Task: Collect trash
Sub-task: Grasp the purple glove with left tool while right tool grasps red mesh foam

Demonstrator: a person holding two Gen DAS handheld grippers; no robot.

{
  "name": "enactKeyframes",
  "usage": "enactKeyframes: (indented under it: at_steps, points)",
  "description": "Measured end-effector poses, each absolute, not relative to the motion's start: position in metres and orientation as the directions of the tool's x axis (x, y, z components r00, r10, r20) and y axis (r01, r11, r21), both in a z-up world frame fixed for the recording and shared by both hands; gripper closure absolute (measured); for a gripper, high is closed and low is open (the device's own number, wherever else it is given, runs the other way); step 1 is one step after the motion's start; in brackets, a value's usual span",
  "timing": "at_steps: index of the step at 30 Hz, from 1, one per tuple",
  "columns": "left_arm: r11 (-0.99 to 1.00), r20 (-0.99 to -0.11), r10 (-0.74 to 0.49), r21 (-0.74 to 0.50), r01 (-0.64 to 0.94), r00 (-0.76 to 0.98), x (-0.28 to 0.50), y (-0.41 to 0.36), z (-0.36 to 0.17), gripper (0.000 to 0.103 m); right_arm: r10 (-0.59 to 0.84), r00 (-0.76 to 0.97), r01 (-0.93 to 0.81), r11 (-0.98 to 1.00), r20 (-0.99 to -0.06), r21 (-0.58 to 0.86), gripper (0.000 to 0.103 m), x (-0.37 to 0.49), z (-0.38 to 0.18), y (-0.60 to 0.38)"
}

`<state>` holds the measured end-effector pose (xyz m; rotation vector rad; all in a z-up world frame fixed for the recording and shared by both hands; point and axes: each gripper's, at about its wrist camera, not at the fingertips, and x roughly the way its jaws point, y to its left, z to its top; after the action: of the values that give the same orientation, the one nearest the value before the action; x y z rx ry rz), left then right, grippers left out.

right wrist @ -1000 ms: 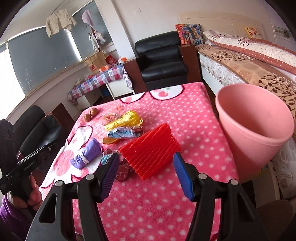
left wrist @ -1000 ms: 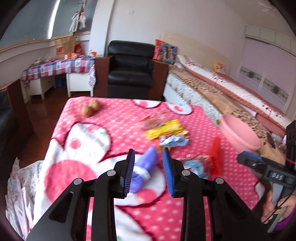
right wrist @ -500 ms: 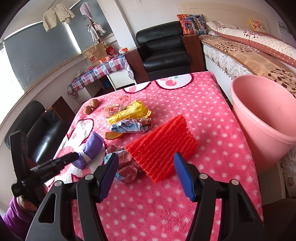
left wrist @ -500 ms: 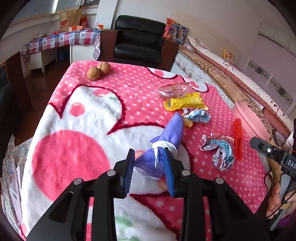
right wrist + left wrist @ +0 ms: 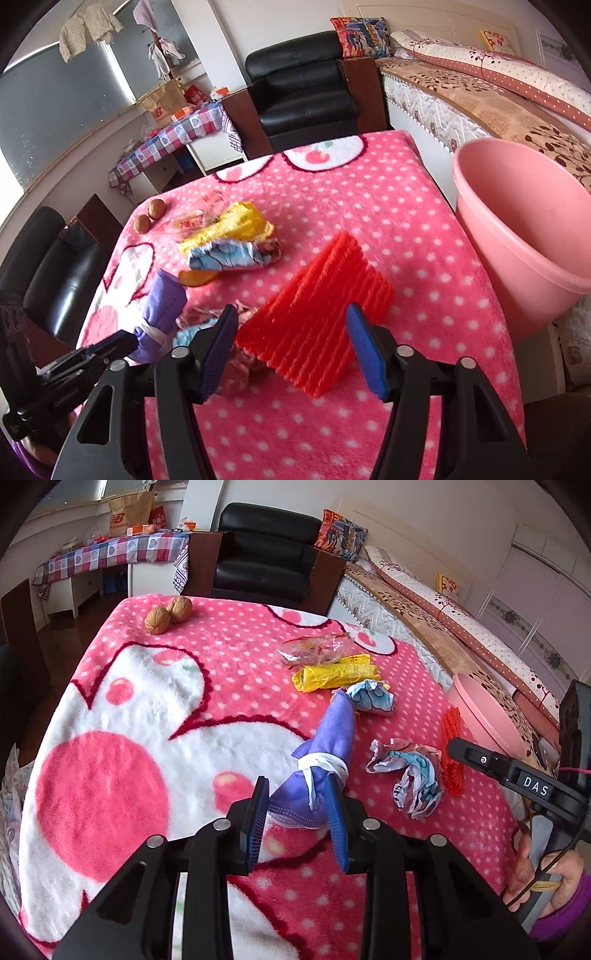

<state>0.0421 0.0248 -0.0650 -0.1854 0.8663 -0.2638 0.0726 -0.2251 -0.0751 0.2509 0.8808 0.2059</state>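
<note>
A purple rolled cloth tied with a white strip [image 5: 325, 753] lies on the pink blanket. My left gripper [image 5: 297, 823] is open, its blue pads on either side of the roll's near end. A red ribbed foam net [image 5: 317, 317] lies near the table's right side; my right gripper [image 5: 291, 350] is open with the net between its pads. A pink bin [image 5: 524, 229] stands off the table's right edge. Crumpled wrappers [image 5: 410, 771], a yellow wrapper [image 5: 336, 674] and a clear packet [image 5: 314, 650] lie mid-table.
Two walnuts [image 5: 168, 614] sit at the table's far left corner. An orange peel [image 5: 199, 277] lies by the purple roll. A black armchair [image 5: 262, 565] stands beyond the table, a bed [image 5: 480, 96] to the right, a checkered side table [image 5: 107, 554] at far left.
My left gripper has come down and forward over the table, and its pads now straddle the purple roll. My right gripper has closed in on the red net, which now sits between its pads.
</note>
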Motion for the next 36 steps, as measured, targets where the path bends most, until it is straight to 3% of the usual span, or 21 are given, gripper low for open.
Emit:
enactKeyframes:
  at_steps: [1, 3, 6, 9, 16, 17, 18, 20, 25, 26, 28, 29, 30, 35, 36]
  points:
    - [0.952, -0.726, -0.303, -0.263, 0.158, 0.618, 0.042, 0.022, -0.065, 0.072, 0.275, 0.615, -0.071, 0.953, -0.739, 0.295, 0.065, 0.071, -0.077, -0.229]
    - [0.950, -0.726, -0.309, -0.263, 0.167, 0.615, 0.042, 0.018, -0.064, 0.072, 0.275, 0.603, -0.060, 0.952, -0.749, 0.302, 0.090, 0.068, -0.081, -0.237]
    - [0.950, -0.723, -0.312, -0.248, 0.189, 0.617, 0.041, 0.011, -0.063, 0.072, 0.274, 0.600, -0.053, 0.951, -0.752, 0.304, 0.100, 0.061, -0.084, -0.248]
    - [0.947, -0.728, -0.322, -0.239, 0.216, 0.605, 0.038, 0.003, -0.064, 0.072, 0.280, 0.608, -0.051, 0.948, -0.743, 0.315, 0.103, 0.053, -0.084, -0.257]
    - [0.943, -0.722, -0.323, -0.190, 0.273, 0.612, 0.027, -0.013, -0.061, 0.089, 0.306, 0.644, -0.080, 0.939, -0.702, 0.335, 0.101, 0.043, -0.070, -0.266]
    - [0.941, -0.720, -0.328, -0.194, 0.277, 0.611, 0.026, -0.014, -0.059, 0.096, 0.294, 0.649, -0.080, 0.944, -0.702, 0.321, 0.091, 0.043, -0.068, -0.266]
    - [0.939, -0.720, -0.334, -0.198, 0.281, 0.608, 0.026, -0.014, -0.059, 0.103, 0.288, 0.653, -0.081, 0.946, -0.701, 0.313, 0.074, 0.043, -0.067, -0.266]
    - [0.937, -0.717, -0.341, -0.206, 0.283, 0.608, 0.025, -0.014, -0.056, 0.103, 0.277, 0.660, -0.079, 0.950, -0.699, 0.302, 0.055, 0.044, -0.065, -0.267]
    - [0.932, -0.686, -0.362, -0.269, 0.241, 0.632, 0.026, -0.003, -0.047, 0.103, 0.250, 0.648, -0.047, 0.956, -0.720, 0.290, 0.053, 0.056, -0.070, -0.274]
    - [0.930, -0.687, -0.367, -0.287, 0.229, 0.627, 0.028, 0.000, -0.046, 0.102, 0.249, 0.640, -0.042, 0.956, -0.727, 0.291, 0.053, 0.059, -0.073, -0.274]
    - [0.930, -0.696, -0.365, -0.298, 0.213, 0.619, 0.033, 0.000, -0.046, 0.089, 0.248, 0.627, -0.035, 0.956, -0.739, 0.291, 0.053, 0.064, -0.077, -0.275]
    - [0.934, -0.702, -0.354, -0.291, 0.205, 0.618, 0.035, -0.002, -0.048, 0.073, 0.248, 0.623, -0.033, 0.956, -0.742, 0.292, 0.053, 0.066, -0.079, -0.275]
    - [0.938, -0.707, -0.346, -0.286, 0.198, 0.616, 0.037, -0.003, -0.051, 0.066, 0.245, 0.618, -0.028, 0.956, -0.747, 0.291, 0.053, 0.068, -0.081, -0.276]
    - [0.952, -0.759, -0.306, -0.248, 0.180, 0.574, 0.046, -0.012, -0.071, 0.065, 0.256, 0.589, -0.032, 0.955, -0.766, 0.295, 0.054, 0.073, -0.091, -0.273]
    - [0.949, -0.756, -0.315, -0.253, 0.187, 0.575, 0.045, -0.013, -0.072, 0.065, 0.256, 0.586, -0.034, 0.956, -0.769, 0.292, 0.060, 0.072, -0.093, -0.271]
